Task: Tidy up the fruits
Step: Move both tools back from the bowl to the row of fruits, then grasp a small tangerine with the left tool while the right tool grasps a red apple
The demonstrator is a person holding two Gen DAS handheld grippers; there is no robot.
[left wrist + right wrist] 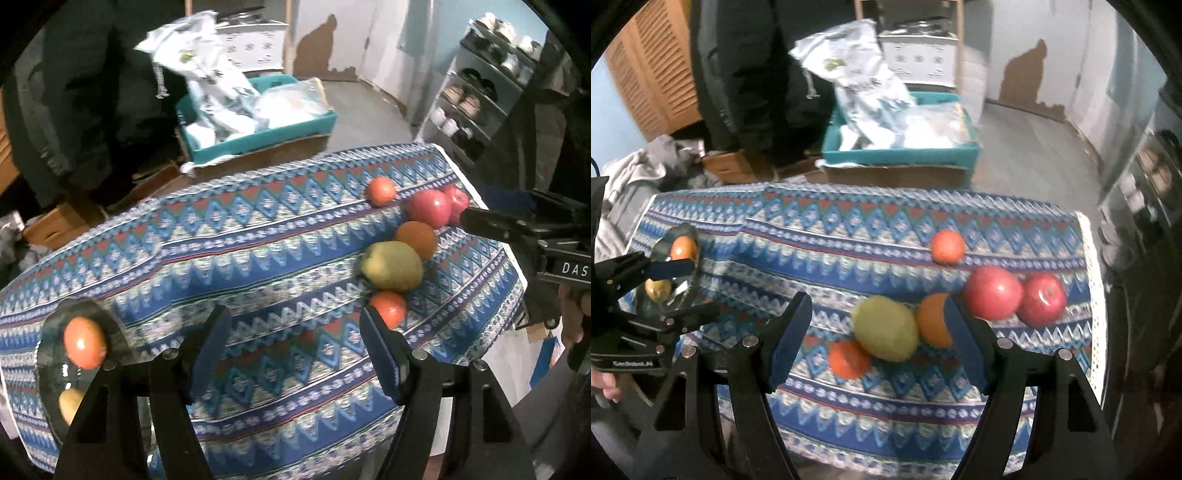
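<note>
left gripper [291, 350]: fingers spread wide, nothing between them, sitting low centre of the left wrist view over the patterned tablecloth [229, 236]. In the right wrist view it shows at the left edge, right by the plate.

right gripper [875, 339]: also spread wide and empty. It's low centre in its own view, with the pear [885, 328] and orange [932, 319] showing between the fingers. Can't tell if anything's touching yet.

loose fruit: all bunched right of centre on the cloth. There's a small tomato [848, 359] just below the pear, two red apples [993, 292] [1042, 299] side by side further right, and another tomato [948, 246] alone above them.

plate [51, 332]: glass, lower left of the left wrist view, already holding a tomato [85, 342] and a yellowish fruit [70, 404].

handling guess: apples and orange look firm and smooth, so they'd probably roll. I'd grab across the widest part. The tomatoes are likely soft, so go easy. The pear is lopsided, so its fat belly is the safest spot.

risk: the cloth is wrinkled and the fruit touch each other, so nudging one could send its neighbours rolling.
</note>
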